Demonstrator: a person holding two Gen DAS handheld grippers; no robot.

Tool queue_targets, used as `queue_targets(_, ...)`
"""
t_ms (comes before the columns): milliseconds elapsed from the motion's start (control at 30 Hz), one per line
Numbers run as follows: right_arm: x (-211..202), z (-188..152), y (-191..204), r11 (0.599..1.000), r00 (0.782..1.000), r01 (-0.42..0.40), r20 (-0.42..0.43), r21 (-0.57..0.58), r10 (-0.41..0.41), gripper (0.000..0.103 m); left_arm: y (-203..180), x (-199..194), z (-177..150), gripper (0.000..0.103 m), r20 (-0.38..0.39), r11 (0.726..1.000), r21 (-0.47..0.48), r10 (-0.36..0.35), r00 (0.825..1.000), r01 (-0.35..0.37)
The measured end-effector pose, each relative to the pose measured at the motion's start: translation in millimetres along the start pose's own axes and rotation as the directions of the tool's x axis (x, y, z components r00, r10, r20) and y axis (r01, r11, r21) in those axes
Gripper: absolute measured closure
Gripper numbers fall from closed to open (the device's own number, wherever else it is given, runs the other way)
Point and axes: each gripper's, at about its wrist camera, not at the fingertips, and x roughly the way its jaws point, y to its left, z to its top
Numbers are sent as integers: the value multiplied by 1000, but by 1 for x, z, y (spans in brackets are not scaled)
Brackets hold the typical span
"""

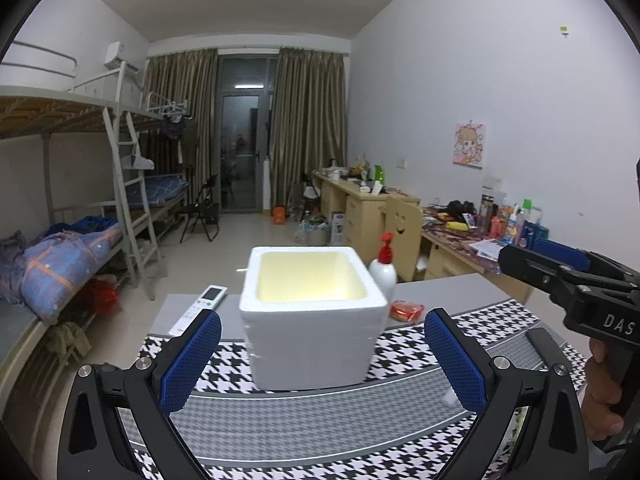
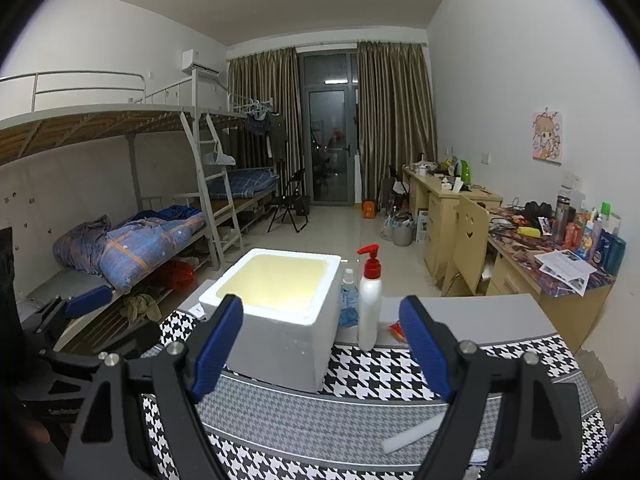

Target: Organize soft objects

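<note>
White foam box (image 1: 312, 320), thick-walled, square, yellowish inside, sits open-topped on the houndstooth cloth (image 1: 420, 356) over my surface. Interior looks bare, though its floor is hidden. Left tongs (image 1: 322, 360) spread, holding nothing; right tongs (image 2: 322, 354) likewise. Pump bottle (image 2: 369, 300) just beside the box.

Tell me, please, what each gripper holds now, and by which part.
Nothing. The left gripper and right gripper both have open, empty jaws.
</note>
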Motion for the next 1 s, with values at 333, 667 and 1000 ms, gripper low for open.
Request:
queue_targets(333, -19, -9, -11, 1000, 1000, 11, 29, 0, -11, 19, -25, -9, -6, 1, 4, 998, 22, -52, 999, 52)
queue_targets(667, -35, -21, -29, 999, 999, 37, 30, 34, -38, 13, -41, -8, -17, 1, -4, 996, 30, -81, 997, 81)
queue_targets(1000, -42, -36, -45, 996, 997, 68, 17, 66, -69, 11, -54, -10, -28, 1, -6, 994, 34, -108, 994, 109)
